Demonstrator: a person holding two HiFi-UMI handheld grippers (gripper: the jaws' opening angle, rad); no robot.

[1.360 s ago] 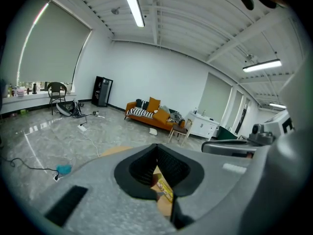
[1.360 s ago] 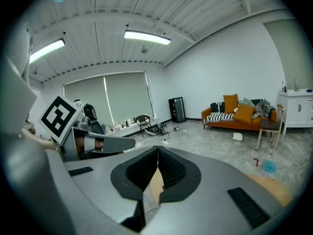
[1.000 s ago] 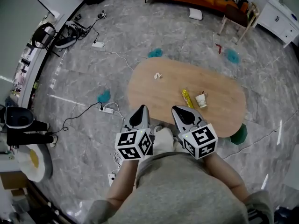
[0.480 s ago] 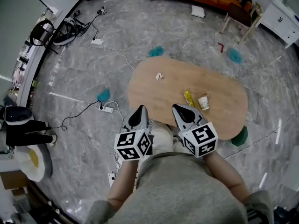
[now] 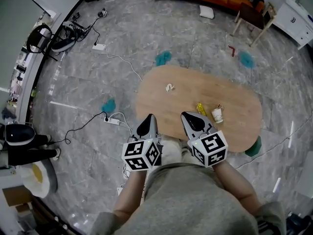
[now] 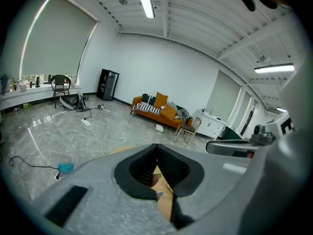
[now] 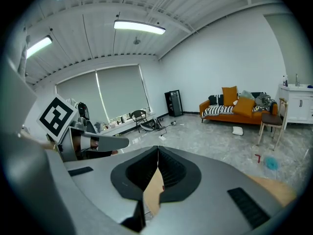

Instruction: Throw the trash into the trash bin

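**A:** So, why is the left gripper (image 5: pixel 150 119) carried with nothing in it?

**B:** Its jaws are pressed together and empty, and its nose tips down over the near edge of the wooden table (image 5: pixel 234 97). I'd read that as an approach, with no pickup begun. The crumpled paper (image 5: pixel 169 87) lies ahead of it and a touch to its right, well apart from the tips.

**A:** And the right gripper (image 5: pixel 187 116)?

**B:** Much the same. Its jaws are together with nothing between them, and it's held just beside the left one at the person's waist. Carrying the pair level and side by side probably leaves either one free to take whichever piece suits it.

**A:** Which pieces would suit the right one?

**B:** The yellow wrapper (image 5: pixel 201 108) and the small paper cup (image 5: pixel 217 113). They sit close together, ahead of the right gripper and a little to its right. They're nearer to it than the paper is to the left gripper. The jaws would have to part first.

**A:** Where does it all go?

**B:** A dark green thing (image 5: pixel 253 147) sits on the floor off to the right gripper's right, half tucked under the table's rim. It may be the bin, but I can't tell.
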